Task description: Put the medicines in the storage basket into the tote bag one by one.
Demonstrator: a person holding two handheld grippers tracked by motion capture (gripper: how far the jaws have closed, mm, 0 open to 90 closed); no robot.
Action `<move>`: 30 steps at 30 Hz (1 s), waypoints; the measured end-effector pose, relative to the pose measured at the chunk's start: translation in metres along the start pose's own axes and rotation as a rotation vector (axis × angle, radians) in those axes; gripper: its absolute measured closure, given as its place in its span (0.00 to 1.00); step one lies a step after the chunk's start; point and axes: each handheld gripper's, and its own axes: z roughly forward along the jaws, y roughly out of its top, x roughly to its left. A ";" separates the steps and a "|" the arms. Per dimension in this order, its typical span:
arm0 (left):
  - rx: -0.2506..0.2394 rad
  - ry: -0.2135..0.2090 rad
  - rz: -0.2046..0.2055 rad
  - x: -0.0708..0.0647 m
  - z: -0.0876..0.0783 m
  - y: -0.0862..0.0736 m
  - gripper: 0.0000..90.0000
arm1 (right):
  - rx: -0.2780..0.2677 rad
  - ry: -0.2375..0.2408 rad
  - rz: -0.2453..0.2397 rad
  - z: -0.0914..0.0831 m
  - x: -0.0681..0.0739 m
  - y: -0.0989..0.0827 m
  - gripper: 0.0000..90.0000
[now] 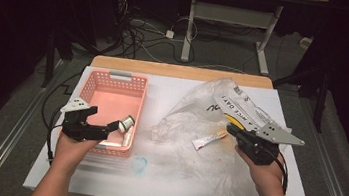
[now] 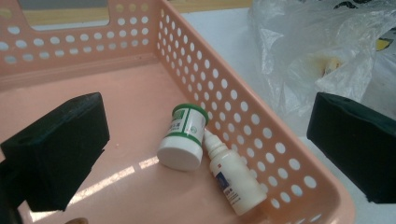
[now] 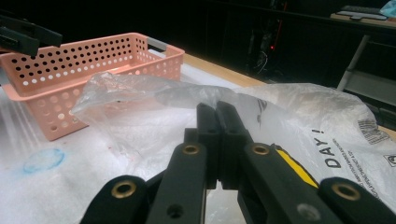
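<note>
We work at a white-covered table (image 1: 172, 178) with a wooden far edge, in a dark room with cables on the grey floor (image 1: 149, 39). We count one pink basket (image 1: 97, 84), one clear plastic bag (image 1: 194, 125), one sachet (image 1: 209, 139), and two containers in the basket: a green-rimmed jar (image 2: 183, 136) touching a white dropper bottle (image 2: 234, 176). Our left gripper (image 1: 114, 128) stands wide open over the basket's near right corner, empty; our right gripper (image 1: 231, 129) is closed at the bag.
</note>
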 end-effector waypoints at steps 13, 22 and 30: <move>0.025 0.002 0.012 0.001 0.027 0.030 0.00 | -0.007 -0.004 0.003 -0.002 -0.002 0.001 1.00; 0.143 0.010 0.028 0.010 0.053 0.042 0.00 | -0.005 -0.006 0.005 -0.001 -0.002 0.000 1.00; 0.270 0.027 0.026 0.019 0.072 0.042 0.00 | -0.007 -0.004 0.013 -0.002 -0.003 0.000 1.00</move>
